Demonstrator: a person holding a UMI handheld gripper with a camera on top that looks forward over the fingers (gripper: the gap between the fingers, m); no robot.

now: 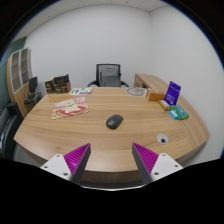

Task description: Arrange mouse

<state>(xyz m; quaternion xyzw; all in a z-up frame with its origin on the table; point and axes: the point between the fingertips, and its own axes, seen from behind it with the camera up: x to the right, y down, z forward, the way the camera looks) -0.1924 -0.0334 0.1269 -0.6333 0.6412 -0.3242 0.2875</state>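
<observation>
Gripper [111,158] spread wide, nothing between its fingers, hovering at the near edge of the tabletop [60,135]. Mouse [114,121] lies well beyond the fingers, mid-table, apart from papers [68,105] to its left. Judgement: task barely begun; approach, grasp and placing all remain.

— How was the light in that room?

— Bright and even, coming from above; the plain white wall [85,40] was washed pale, and the long light-brown wooden table [95,135] carried a soft sheen with no hard glare.

— Any shadows?

— Only a faint one, tight under the small dark grey computer mouse [114,121].

— And the lens?

— Strongly wide-angle — the table's edge bowed into a curve and the walls bent outward. Small items at the far end were too soft to read.
</observation>
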